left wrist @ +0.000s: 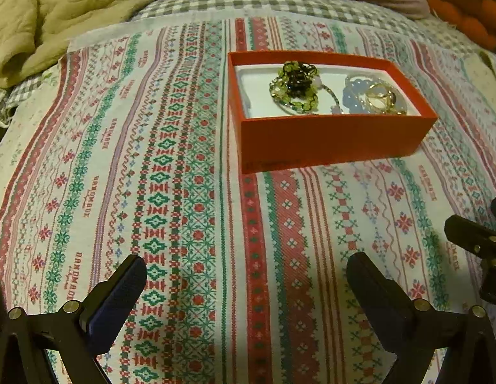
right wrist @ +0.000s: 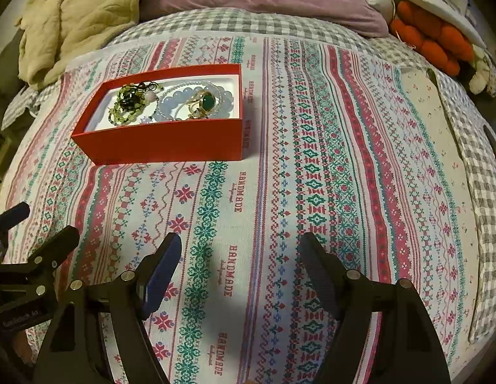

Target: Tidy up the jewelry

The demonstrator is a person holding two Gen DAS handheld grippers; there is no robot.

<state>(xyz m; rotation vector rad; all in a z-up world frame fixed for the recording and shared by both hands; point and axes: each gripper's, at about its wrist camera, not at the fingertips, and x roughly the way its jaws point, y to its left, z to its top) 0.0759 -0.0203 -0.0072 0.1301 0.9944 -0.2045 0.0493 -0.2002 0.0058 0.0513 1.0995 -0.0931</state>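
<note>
both my left gripper (left wrist: 246, 275) and right gripper (right wrist: 241, 256) hang wide and empty at frame bottom, jewelry gathered in the red box (left wrist: 327, 140) above

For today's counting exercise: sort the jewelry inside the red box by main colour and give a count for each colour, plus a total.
Green and black bead bracelet: 1
Pale blue bead bracelet: 1
Gold ring with green stone: 1
Total clearly distinguishable in the red box: 3

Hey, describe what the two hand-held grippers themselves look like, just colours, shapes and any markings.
Both are matte black. The left hand-held gripper has two angular fingers with dark blue textured pads and round silver pivot pins. The right hand-held gripper looks the same. In the right wrist view, the left one's body carries small white lettering, too blurred to read. No cables or sleeves show.
</note>
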